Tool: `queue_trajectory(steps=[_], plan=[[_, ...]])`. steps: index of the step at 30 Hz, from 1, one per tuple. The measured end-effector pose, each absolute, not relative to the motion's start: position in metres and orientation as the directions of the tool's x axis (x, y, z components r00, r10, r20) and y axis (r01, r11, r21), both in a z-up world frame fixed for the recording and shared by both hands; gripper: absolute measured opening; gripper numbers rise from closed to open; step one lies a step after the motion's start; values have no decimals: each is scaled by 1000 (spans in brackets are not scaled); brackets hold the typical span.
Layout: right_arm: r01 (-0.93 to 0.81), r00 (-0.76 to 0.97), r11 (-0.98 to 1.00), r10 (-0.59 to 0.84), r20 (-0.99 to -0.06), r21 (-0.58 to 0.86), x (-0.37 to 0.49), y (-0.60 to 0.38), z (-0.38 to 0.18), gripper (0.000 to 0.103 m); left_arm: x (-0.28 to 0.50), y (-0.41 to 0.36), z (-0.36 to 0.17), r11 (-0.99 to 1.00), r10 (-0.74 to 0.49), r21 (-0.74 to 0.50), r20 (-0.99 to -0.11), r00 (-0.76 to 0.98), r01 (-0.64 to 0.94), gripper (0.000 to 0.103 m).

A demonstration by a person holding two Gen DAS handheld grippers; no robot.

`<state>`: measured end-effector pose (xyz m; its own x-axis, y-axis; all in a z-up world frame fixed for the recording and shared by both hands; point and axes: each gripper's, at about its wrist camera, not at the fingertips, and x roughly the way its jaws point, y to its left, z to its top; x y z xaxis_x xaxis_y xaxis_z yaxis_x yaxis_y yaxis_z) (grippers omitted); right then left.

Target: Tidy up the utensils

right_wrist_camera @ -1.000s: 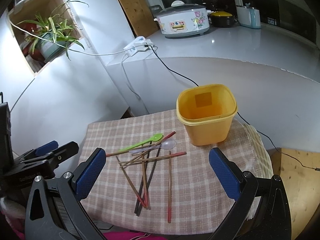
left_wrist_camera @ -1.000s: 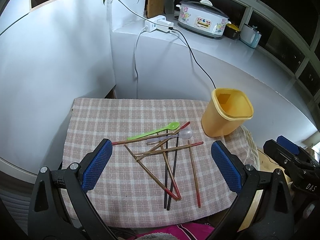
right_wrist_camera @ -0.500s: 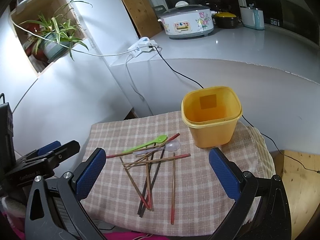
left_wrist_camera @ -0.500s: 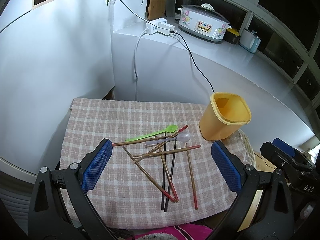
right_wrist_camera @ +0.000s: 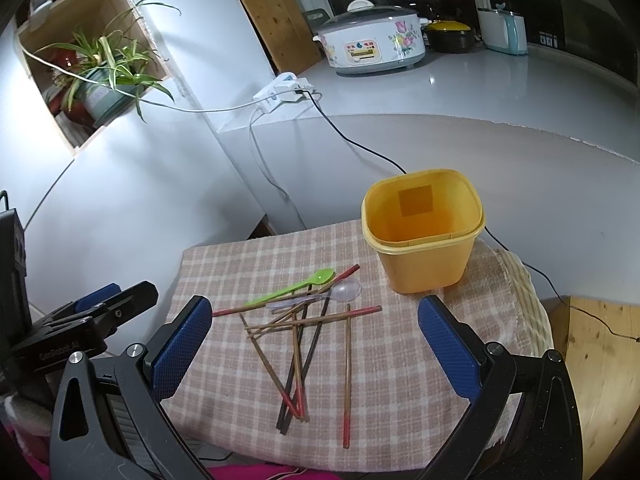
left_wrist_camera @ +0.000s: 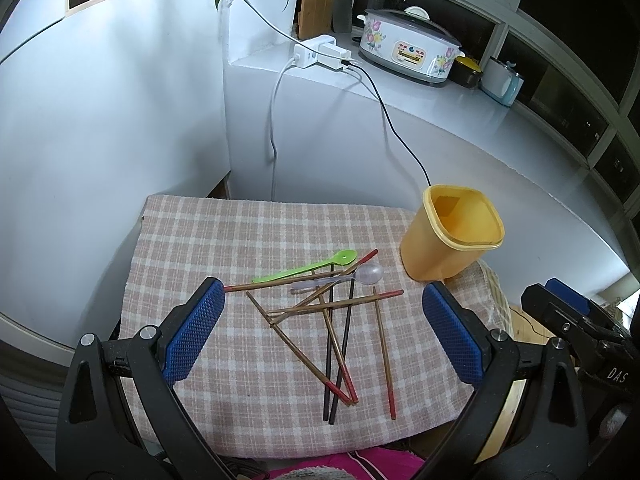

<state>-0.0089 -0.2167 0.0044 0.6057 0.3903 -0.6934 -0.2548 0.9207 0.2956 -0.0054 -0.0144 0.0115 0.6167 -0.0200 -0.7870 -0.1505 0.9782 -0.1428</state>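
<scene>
Both grippers hang above the near edge of a small table draped in a woven cloth [left_wrist_camera: 224, 240] of pink-and-cream checks, its weave coarse and slightly rumpled at the right edge. The left gripper [left_wrist_camera: 323, 332] has its jaws spread wide with nothing between them, and its blue pads [left_wrist_camera: 194, 332] are ribbed rubber on black plastic arms; the right gripper [right_wrist_camera: 316, 350] is just as wide apart and empty. On the cloth lies a loose heap of utensils — thin wooden chopsticks [left_wrist_camera: 336, 304] with red-lacquered tips, crossed over a pair of black chopsticks [left_wrist_camera: 330, 360], with one more lying apart on the right. At the far side of the heap rest a glossy green spoon [left_wrist_camera: 308, 266] and a clear plastic spoon [left_wrist_camera: 370, 273] (its handle hard to make out against the sticks). Just beyond them, at the cloth's far right corner, stands a yellow bin [right_wrist_camera: 424, 264] — smooth plastic, squarish with rounded corners, upright and empty.
</scene>
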Motion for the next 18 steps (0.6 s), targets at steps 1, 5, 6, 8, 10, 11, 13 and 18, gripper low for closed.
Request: queue_trajectory(steps=[1,5,6,8,10,11,13,18], plan=[[-254,604,920,391,-694,298,-9,-217,4,102,-5,-11,9,978,-21,-145,-787,617,-152,101],[-252,600,920,393,-697,302,-8,-216,3,102,-5,-8,6,977,-21,-146,-789,615,-155,101],[-252,598,919,394,-697,303,-8,-215,2,102,-5,-9,6,977,-20,-146,-789,614,-156,101],[-252,595,919,395,-699,305,-7,-215,1,102,-6,-7,4,976,-21,-148,-790,612,-158,101],[-251,592,918,397,-701,308,-7,-215,0,102,-7,-4,2,975,-21,-150,-792,610,-161,101],[-250,589,917,398,-703,309,-7,-215,0,102,-8,-4,1,975,-20,-151,-793,609,-163,101],[-247,586,918,397,-706,311,-7,-214,-1,102,-9,1,-1,974,-21,-154,-795,606,-168,101],[-246,580,921,391,-715,304,-7,-213,-6,102,-11,9,-5,970,-18,-160,-798,602,-183,101]])
